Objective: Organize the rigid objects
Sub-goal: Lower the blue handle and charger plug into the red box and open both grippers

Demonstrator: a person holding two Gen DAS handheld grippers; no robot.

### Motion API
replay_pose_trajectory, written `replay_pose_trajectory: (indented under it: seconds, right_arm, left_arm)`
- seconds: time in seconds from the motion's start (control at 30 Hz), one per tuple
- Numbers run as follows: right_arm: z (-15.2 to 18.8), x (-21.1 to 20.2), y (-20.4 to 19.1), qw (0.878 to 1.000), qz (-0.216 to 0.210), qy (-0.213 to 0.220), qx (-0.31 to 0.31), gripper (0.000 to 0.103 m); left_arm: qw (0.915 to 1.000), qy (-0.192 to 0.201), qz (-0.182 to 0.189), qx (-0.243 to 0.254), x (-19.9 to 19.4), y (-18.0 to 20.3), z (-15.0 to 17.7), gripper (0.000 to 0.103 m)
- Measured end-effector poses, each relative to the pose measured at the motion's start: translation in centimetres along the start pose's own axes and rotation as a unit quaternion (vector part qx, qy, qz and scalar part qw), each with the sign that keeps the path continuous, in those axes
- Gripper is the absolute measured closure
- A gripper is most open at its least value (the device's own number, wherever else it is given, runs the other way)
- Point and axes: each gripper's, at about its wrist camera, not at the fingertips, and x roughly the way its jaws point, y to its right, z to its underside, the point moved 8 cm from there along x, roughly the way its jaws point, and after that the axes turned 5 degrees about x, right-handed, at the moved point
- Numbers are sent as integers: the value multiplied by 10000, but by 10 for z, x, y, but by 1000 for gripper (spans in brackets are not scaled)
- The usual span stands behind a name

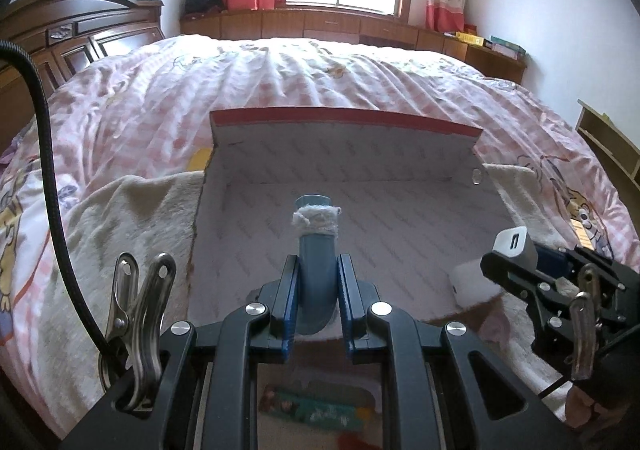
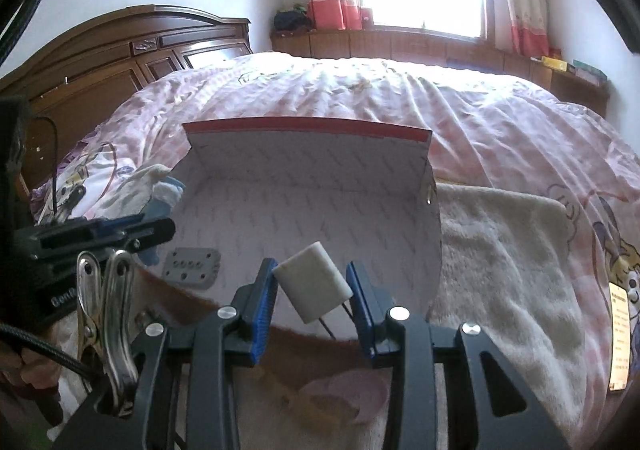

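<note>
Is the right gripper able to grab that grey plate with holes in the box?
Probably not right now: the right gripper is already shut on a white block. The grey plate lies uncovered in the box, though.

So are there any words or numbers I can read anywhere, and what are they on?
"GenR": white letters, cut off at the edge, on the black body of the left gripper, seen from the right wrist.
Yellow tag on the bedcover: rows of small print, too blurred to read.
Boxes on the wooden ledge by the window: print too small to read.
Cardboard box, its inside pattern: only faint marks, no words.
</note>
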Motion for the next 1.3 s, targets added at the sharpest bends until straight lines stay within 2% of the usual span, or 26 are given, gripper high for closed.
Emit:
replay_pose_trajectory:
  seconds: [0.37,0.6,0.67,0.73,0.87,1.3]
  right_arm:
    - [-9,39,11,9997,24,-171,199,66]
    - [-5,55,17,9991,50,-331,252,66]
    - [-3,57,18,9990,62,-356,262,66]
    - [-4,57,17,9992,65,-323,247,64]
    - [-7,53,15,9994,43,-232,242,53]
    - [-10,34,7,9997,-26,-16,261,48]
  left_arm:
    - [9996,-290,-48,-6,43,-4,-2,84]
    - [9993,-349,-123,18,53,-3,0,84]
    - [9991,-403,-150,14,55,-4,0,81]
    - [9988,-447,-179,-10,56,-4,2,77]
    - [9987,-478,-188,-12,56,-5,3,77]
    - [9990,-387,-201,-17,40,-4,1,76]
